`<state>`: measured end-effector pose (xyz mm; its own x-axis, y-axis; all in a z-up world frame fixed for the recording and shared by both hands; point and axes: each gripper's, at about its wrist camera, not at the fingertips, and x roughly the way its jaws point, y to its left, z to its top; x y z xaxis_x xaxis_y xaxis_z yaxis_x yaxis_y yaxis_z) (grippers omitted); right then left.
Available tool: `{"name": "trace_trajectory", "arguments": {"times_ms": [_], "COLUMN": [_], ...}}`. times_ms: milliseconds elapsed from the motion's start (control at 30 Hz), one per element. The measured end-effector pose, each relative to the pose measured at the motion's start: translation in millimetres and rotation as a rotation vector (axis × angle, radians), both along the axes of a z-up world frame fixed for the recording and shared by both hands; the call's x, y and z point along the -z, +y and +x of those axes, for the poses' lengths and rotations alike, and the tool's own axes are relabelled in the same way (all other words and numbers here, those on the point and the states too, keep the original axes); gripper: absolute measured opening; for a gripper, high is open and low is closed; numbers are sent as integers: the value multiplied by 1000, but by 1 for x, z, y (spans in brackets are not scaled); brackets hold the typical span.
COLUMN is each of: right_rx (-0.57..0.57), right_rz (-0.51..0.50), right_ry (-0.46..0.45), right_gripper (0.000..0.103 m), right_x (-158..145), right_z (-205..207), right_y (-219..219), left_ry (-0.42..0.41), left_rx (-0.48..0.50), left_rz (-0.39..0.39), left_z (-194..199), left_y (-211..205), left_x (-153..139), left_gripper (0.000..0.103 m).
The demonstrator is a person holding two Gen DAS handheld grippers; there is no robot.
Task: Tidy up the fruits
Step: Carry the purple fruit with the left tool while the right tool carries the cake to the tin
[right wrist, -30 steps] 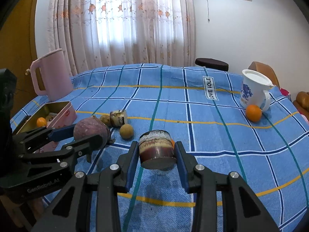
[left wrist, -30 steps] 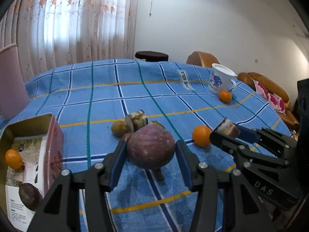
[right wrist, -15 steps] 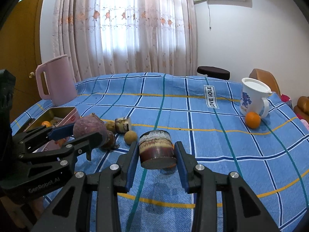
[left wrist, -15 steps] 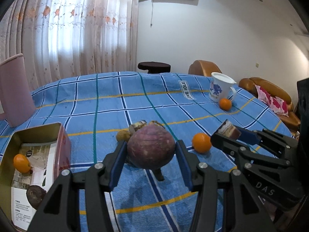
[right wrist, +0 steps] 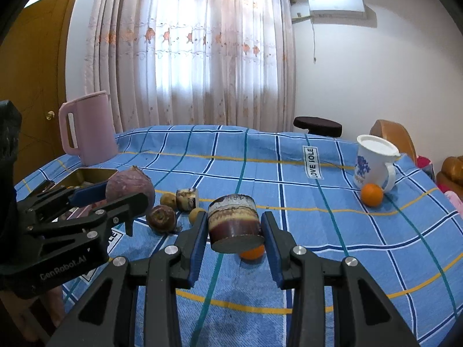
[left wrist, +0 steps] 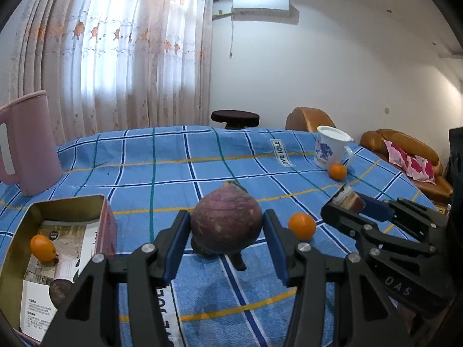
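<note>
Left gripper (left wrist: 227, 228) pinches a large round purple fruit (left wrist: 226, 222), lifted clear of the blue checked tablecloth (left wrist: 173, 162), centre of the left wrist frame. Right gripper (right wrist: 235, 231) pinches a short brown-banded cylinder (right wrist: 235, 222), also off the cloth, centre of the right wrist frame. The open tin box (left wrist: 99, 202), lower left of the left view, already holds a small orange fruit (left wrist: 42, 247) and a dark round one (left wrist: 60, 291). Risks, as a judgement: the purple fruit is round and smooth and is caught only at its flanks, so a tilt could roll it out; the box is narrow, and lowering two grippers there may knock them together or clip the rim. Loose oranges (left wrist: 301, 226) near the grippers could be nudged and roll off. Hard to read: what the cylinder actually is; an orange (right wrist: 252, 252) sits mostly hidden under it; the box interior is cut off at the frame edge; the small brown pieces (right wrist: 187, 199) at centre left are indistinct.
</note>
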<state>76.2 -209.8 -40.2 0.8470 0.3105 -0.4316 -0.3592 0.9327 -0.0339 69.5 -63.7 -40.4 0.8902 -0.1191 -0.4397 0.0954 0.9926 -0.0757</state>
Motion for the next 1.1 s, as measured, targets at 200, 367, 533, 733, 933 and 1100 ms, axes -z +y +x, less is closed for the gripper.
{"name": "trace_trajectory", "arguments": {"times_ms": [200, 367, 533, 733, 933, 1100], "right_rx": [-1, -98, -202, -292, -345, -382], "right_rz": [-17, 4, -5, -13, -30, -39], "right_ry": [-5, -4, -18, -8, -10, -5], "right_gripper": [39, 39, 39, 39, 40, 40], "right_x": [-2, -14, -26, -27, -26, -26], "right_z": [-1, -6, -7, -5, -9, -10], "right_y": [7, 38, 80, 124, 152, 170], "left_ry": [10, 2, 1, 21, 36, 44], "left_rx": [-14, -89, -181, -250, -285, -305], "left_rz": [-16, -38, -36, -46, -40, -42], "left_z": [-7, -20, -32, -39, -44, -46], "left_y": [14, 51, 92, 127, 146, 158], "left_x": [-2, -9, -17, -15, -13, -11], "left_gripper": [53, 53, 53, 53, 53, 53]}}
